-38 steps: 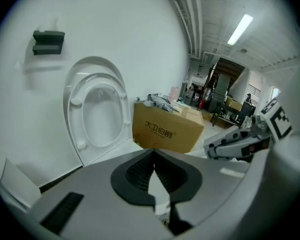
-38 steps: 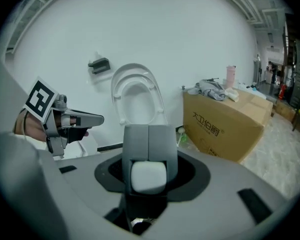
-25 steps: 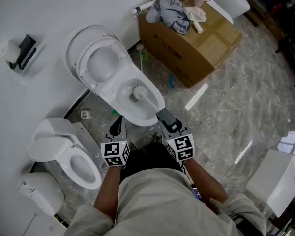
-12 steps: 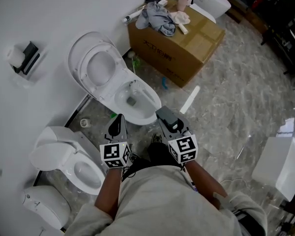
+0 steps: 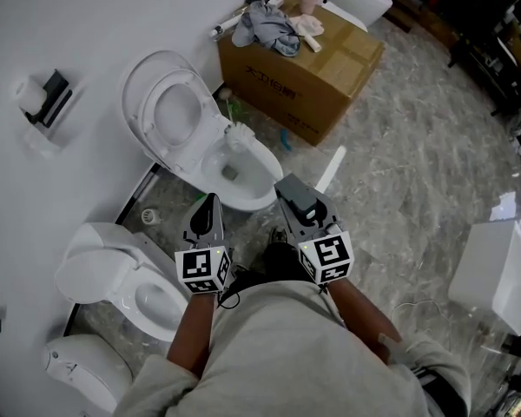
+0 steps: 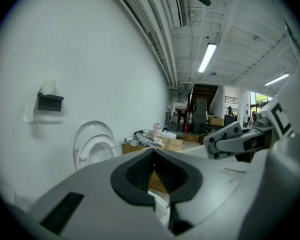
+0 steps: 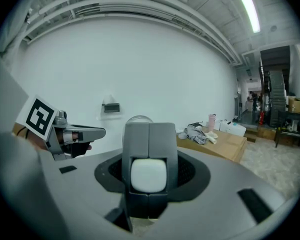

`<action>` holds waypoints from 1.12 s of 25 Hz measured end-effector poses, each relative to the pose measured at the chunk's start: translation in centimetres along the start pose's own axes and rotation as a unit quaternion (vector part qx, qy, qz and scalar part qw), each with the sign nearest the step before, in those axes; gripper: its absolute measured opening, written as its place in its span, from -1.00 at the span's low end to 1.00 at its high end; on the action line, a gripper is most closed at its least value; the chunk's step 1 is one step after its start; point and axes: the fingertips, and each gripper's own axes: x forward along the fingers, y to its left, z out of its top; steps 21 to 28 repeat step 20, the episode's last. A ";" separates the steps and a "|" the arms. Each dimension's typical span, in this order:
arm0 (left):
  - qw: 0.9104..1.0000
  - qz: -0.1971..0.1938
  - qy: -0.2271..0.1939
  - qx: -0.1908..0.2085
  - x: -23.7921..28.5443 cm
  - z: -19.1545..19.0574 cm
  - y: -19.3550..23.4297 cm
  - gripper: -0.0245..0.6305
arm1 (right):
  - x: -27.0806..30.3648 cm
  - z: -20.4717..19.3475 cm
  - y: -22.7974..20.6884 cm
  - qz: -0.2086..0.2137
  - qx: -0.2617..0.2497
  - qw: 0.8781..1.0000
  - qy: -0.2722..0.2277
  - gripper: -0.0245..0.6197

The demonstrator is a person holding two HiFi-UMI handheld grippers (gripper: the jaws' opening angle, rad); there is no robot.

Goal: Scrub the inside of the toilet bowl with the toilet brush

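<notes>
A: Where's the toilet brush [image 5: 239,134]?

B: Its bristles sit at the far rim inside the toilet bowl [image 5: 243,200]. The right gripper [image 5: 290,188] is clamped on what looks like the white handle end, probably held that far back for reach.

A: And the left gripper [image 5: 211,205]?

B: Jaws pressed together, nothing in them. It hangs beside the bowl, out of the way.

In the lower middle of the frame the person wears a pale grey shirt [image 5: 278,354] with short sleeves. The left claw [image 5: 211,201] and right claw [image 5: 284,185] are grey, each carrying a cube [image 5: 201,269] with black-and-white square markers.
</notes>
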 end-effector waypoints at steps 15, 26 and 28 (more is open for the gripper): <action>1.000 -0.016 -0.015 0.003 -1.5 0.7 0.1 -0.90 | -1.0 0.7 2.1 -0.009 -0.013 1.000 -0.009 -0.41; 1.000 -0.019 -0.015 0.004 -1.8 0.6 0.2 -0.90 | -1.2 0.5 2.5 -0.010 -0.015 1.000 -0.007 -0.41; 1.000 -0.019 -0.015 0.004 -1.8 0.6 0.2 -0.90 | -1.2 0.5 2.5 -0.010 -0.015 1.000 -0.007 -0.41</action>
